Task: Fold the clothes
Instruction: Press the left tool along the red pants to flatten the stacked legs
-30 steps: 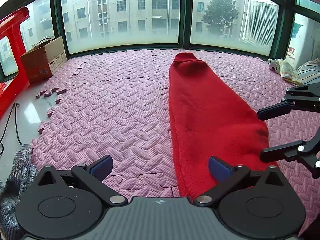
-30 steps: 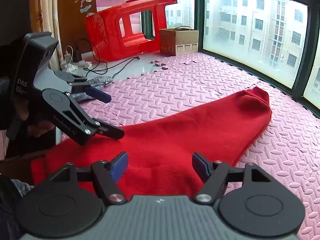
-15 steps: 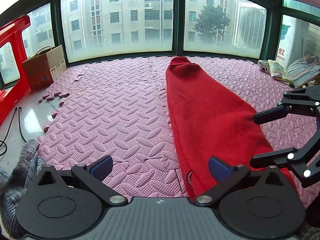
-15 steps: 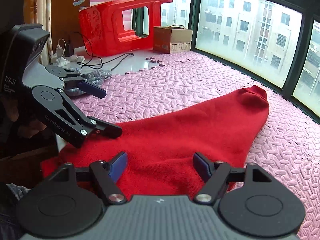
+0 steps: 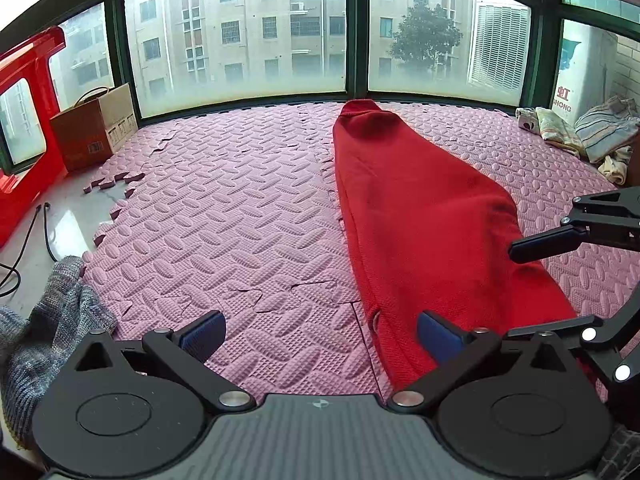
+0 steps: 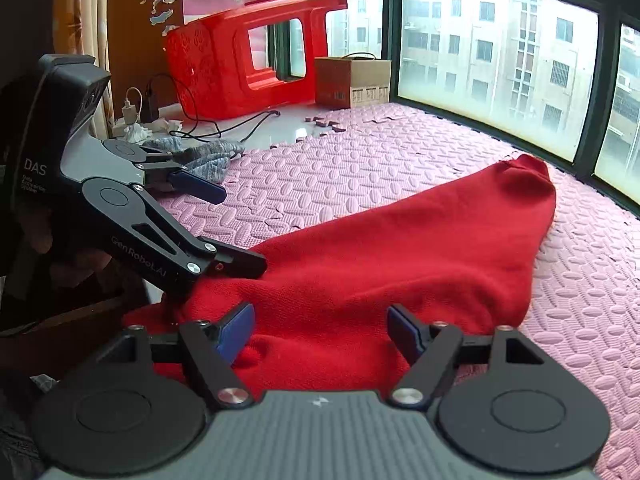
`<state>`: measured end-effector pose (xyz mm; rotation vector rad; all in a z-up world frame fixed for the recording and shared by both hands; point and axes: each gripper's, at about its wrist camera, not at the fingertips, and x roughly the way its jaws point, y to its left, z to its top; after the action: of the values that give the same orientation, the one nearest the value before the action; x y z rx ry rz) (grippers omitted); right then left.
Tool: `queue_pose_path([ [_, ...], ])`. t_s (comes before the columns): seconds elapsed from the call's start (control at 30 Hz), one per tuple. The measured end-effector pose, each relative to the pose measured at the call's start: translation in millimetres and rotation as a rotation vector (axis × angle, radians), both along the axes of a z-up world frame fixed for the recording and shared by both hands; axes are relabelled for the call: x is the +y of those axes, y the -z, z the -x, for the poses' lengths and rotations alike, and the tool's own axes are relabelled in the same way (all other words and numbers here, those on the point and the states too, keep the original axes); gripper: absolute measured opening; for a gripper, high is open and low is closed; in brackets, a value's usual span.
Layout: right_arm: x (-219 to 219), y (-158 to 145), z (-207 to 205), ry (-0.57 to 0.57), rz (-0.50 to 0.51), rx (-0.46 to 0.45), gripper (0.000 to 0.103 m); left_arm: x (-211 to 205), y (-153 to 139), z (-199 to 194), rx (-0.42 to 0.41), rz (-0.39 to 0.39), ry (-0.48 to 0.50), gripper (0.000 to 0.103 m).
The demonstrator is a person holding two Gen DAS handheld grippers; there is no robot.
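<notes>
A red knit garment lies folded lengthwise on the pink foam mat, running from the near edge to the window; it also shows in the right wrist view. My left gripper is open and empty, low over the garment's near left edge. My right gripper is open and empty, just above the garment's near end. Each gripper shows in the other's view: the right one at the right, the left one at the left, both with jaws apart.
A grey knit garment lies at the mat's left edge. A cardboard box and a red plastic chair stand by the window. Folded clothes are piled far right. Cables lie on the bare floor.
Both grippers have drawn back toward the garment's near end, so more of the mat and garment shows. Both stayed open.
</notes>
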<state>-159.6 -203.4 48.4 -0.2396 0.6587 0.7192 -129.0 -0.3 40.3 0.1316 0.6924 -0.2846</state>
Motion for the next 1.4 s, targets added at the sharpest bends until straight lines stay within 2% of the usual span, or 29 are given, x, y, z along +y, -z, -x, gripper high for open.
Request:
queue_pose_path([
  [0.07,-5,-3,3,-0.004,-0.013,0.008,0.075,-1,-3,1,-0.009,0.005,0.004,0.103],
  [0.23,-15,12,2,0.005,-0.029,0.093,0.075,-6,6,-3,0.021,-0.020,0.011,0.103],
  [0.4,-24,-5,-11,0.015,-0.047,0.068,0.075,-5,-6,-10,0.015,-0.002,-0.004,0.103],
  [0.5,-29,-12,-30,0.051,-0.053,0.036,0.075,-10,-12,-27,0.013,0.010,-0.026,0.103],
  [0.6,-35,-4,-47,0.085,-0.054,0.055,0.075,-16,-16,-44,0.015,0.016,-0.049,0.103],
  [0.77,-43,10,-75,0.140,-0.056,0.095,0.073,-28,-7,-80,0.057,-0.021,-0.088,0.103],
  [0.93,-52,10,-82,0.132,-0.042,0.117,0.072,-25,9,-103,0.129,-0.049,-0.106,0.103],
  [1.13,-52,-2,-103,0.121,-0.081,0.099,0.072,-35,-4,-125,0.107,-0.013,-0.091,0.103],
  [1.23,-52,6,-121,0.137,-0.085,0.131,0.072,-42,-1,-145,0.107,-0.030,-0.097,0.103],
  [1.4,-61,17,-138,0.131,-0.081,0.198,0.063,-41,13,-172,0.146,-0.060,-0.114,0.103],
])
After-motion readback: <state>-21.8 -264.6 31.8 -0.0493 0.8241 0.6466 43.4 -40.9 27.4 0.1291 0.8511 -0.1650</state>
